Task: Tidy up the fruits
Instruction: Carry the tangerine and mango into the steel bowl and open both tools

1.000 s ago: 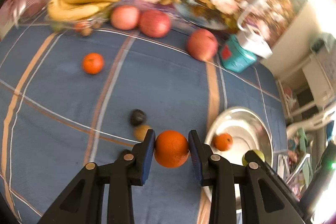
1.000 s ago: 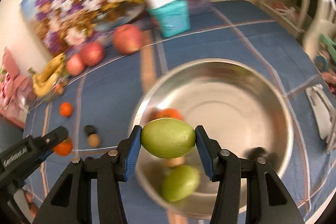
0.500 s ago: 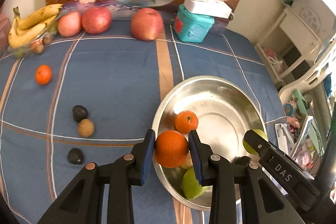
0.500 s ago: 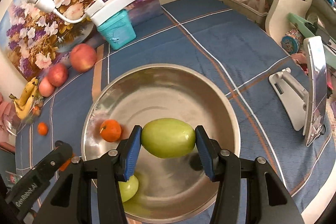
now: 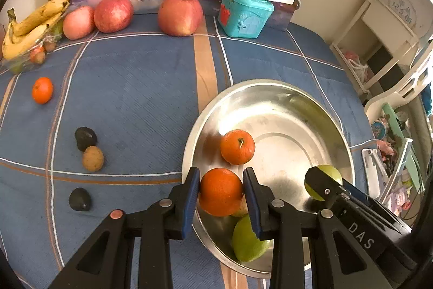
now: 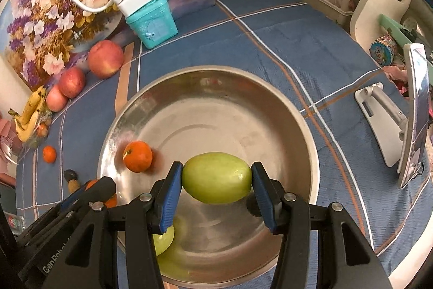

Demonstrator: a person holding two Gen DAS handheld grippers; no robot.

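Left wrist view, over the steel bowl (image 5: 335, 123): I hold an orange (image 5: 220, 191) pinched between the jaws of the left gripper (image 5: 221, 192), closed snug on its sides, just above the bowl's near rim, while the right gripper (image 6: 216, 182) has its jaws shut on a green fruit (image 6: 216, 182) above the middle of the bowl. Both loads hang over the bowl, so I judge the release is the step in hand: I want to lower each piece close to the metal before easing the jaws apart, set the orange clear of the small orange (image 5: 237, 146) already resting inside, and let go one side at a time so nothing rolls out. A second green fruit (image 5: 247, 243) lies against the near wall, half hidden by my left jaws, and something pale beneath the held orange is too covered to name. Out on the blue checked cloth (image 5: 130, 88) wait apples (image 5: 180, 14), bananas (image 5: 32, 23), a mandarin (image 5: 42, 90) and three small dark or brown fruits (image 5: 89, 151), kind uncertain.
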